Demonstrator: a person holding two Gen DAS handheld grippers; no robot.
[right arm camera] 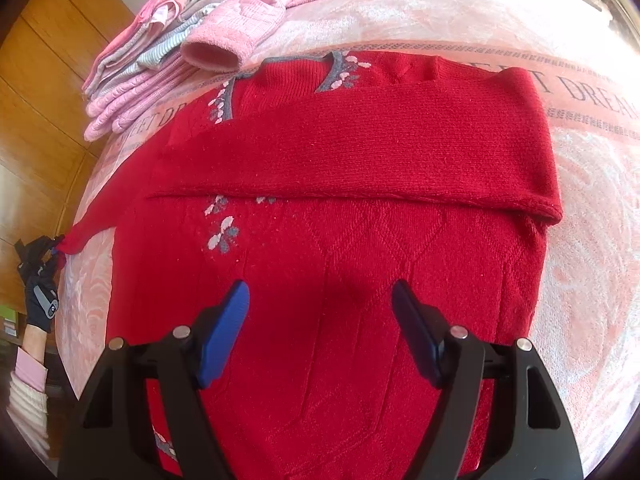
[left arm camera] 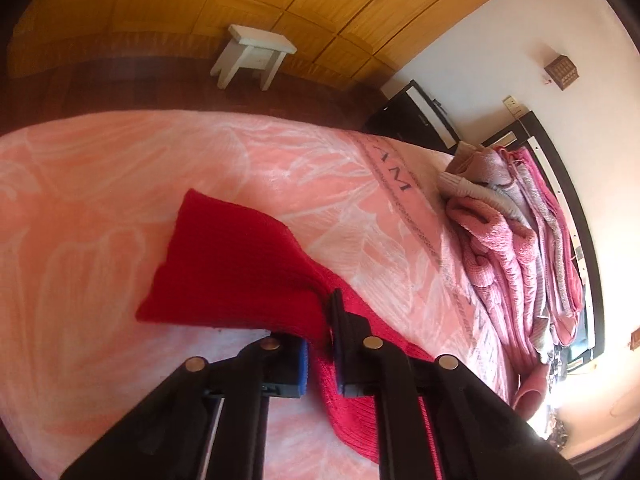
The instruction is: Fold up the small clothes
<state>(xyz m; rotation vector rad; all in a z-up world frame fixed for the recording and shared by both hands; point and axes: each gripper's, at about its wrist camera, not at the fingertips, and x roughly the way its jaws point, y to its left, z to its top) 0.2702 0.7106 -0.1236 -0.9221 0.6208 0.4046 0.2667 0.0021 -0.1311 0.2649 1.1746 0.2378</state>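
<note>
A red knit sweater (right arm camera: pixel 340 248) with grey and pink flower motifs lies flat on the pink bedspread (right arm camera: pixel 580 280). One sleeve (right arm camera: pixel 360 148) is folded across its chest. The other sleeve (left arm camera: pixel 232 256) stretches out to the side, and my left gripper (left arm camera: pixel 322 344) is shut on its cuff end. In the right wrist view that left gripper (right arm camera: pixel 56 246) shows at the far left, holding the sleeve tip. My right gripper (right arm camera: pixel 320 332) hovers open over the sweater's lower body, nothing between its blue pads (right arm camera: pixel 224 336).
A pile of pink and grey folded clothes (right arm camera: pixel 168 52) sits beyond the sweater near the bed's head; the same clothes pile (left arm camera: pixel 516 232) shows at right in the left wrist view. A white stool (left arm camera: pixel 252 56) stands on the floor by wooden wardrobe doors. A gloved hand and pink sleeve (right arm camera: pixel 28 372) sit at left.
</note>
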